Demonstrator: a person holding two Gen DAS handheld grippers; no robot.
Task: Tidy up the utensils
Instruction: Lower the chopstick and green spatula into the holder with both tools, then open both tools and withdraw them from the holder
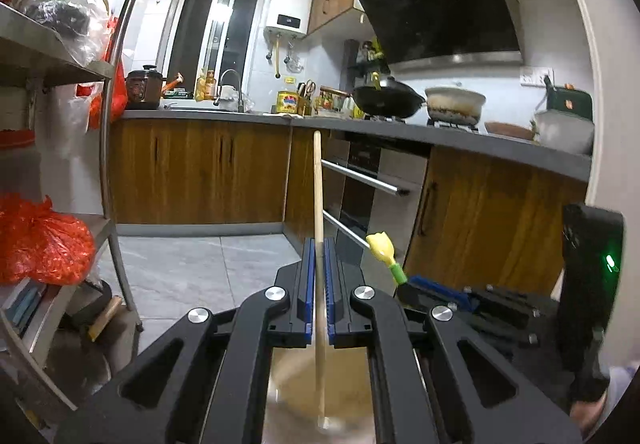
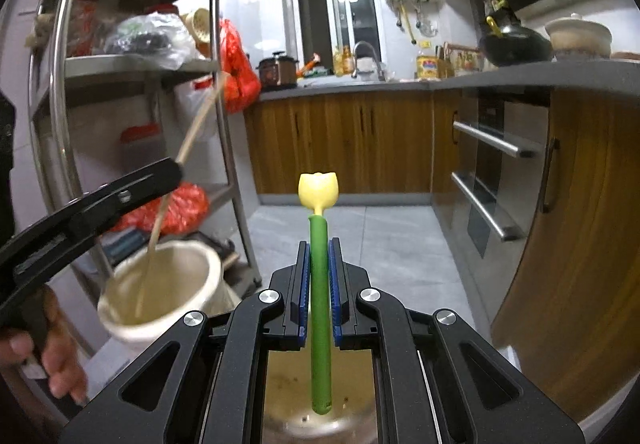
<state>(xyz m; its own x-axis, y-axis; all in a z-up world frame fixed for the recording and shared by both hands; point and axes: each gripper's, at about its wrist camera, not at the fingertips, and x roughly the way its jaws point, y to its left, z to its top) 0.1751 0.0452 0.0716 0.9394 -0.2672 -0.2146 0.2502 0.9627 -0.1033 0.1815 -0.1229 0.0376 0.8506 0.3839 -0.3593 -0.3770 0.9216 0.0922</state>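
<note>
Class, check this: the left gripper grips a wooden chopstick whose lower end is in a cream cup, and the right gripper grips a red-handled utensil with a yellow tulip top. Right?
Not quite. The utensil in the right gripper has a green handle, not red, as the right wrist view shows. The rest stands.

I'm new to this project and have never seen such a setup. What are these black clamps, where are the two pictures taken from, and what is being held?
No robot here: a person holds a two-finger clamp tool in each hand, each with a wide-angle camera looking along its fingers. One picture is from the left tool, the other from the right.

The left gripper is shut on a wooden chopstick, whose lower end dips into a cream utensil cup. The right gripper is shut on a green-handled utensil topped with a yellow tulip shape. Its lower end reaches a blurred container I cannot identify. Behind is a kitchen counter bearing pots.
</note>
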